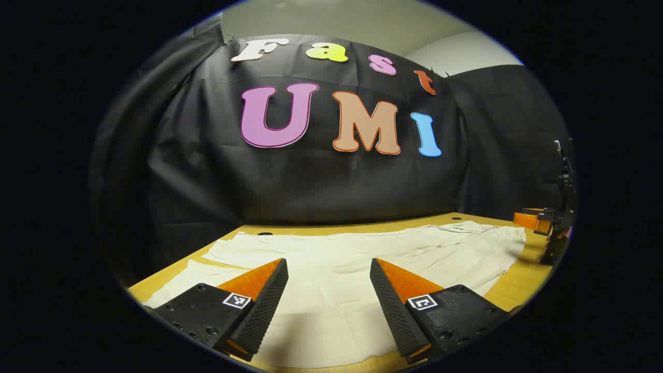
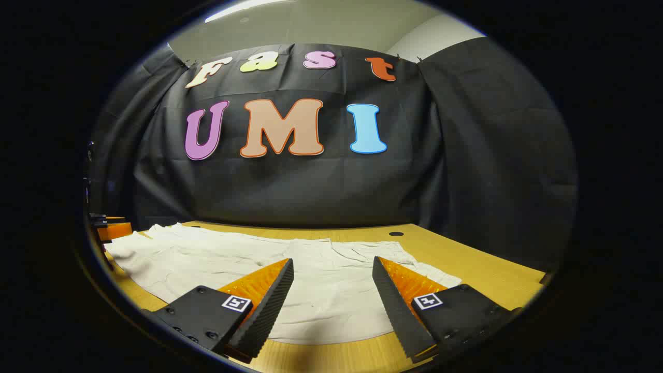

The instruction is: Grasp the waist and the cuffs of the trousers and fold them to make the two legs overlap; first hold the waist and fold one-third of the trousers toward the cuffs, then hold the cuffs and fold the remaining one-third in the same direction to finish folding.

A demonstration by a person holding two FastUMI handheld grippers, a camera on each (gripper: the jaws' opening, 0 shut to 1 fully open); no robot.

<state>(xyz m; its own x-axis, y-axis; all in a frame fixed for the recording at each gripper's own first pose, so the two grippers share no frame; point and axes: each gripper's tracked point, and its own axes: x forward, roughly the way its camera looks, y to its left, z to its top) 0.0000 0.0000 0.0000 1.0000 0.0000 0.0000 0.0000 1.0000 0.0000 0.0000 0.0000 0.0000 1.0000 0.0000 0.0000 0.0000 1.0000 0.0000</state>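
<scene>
Two grippers hover low over the near edge of the desk (image 1: 518, 290), and both have their fingers spread wide with nothing between them but air.

From the left gripper view, the left gripper (image 1: 329, 269) sits just above the pale trousers (image 1: 362, 254), which lie flat across the wooden top and run from the left side away to the far right. Cloth passes under both fingers and reaches almost to the near edge. A strip of bare wood shows along the near right, and another at the near left corner. Over on the far right, beside the end of the fabric, the right gripper (image 1: 538, 221) hangs just off the cloth's edge; whether it touches the wood there I cannot tell.

Switching to the right gripper view, the right gripper (image 2: 331, 269) is poised over the near hem of the trousers (image 2: 233, 259), fingers (image 2: 269, 300) parted and holding nothing. Bare desk (image 2: 466, 269) opens up to the right and along the near edge, plenty of free surface there. A small dark hole (image 2: 396, 234) marks the wood near the far edge. At the far left, the left gripper (image 2: 111, 228) peeks in beside the cloth's end.

Behind it all the black cloth wall (image 2: 466, 155) stands close to the desk's far edge.
</scene>
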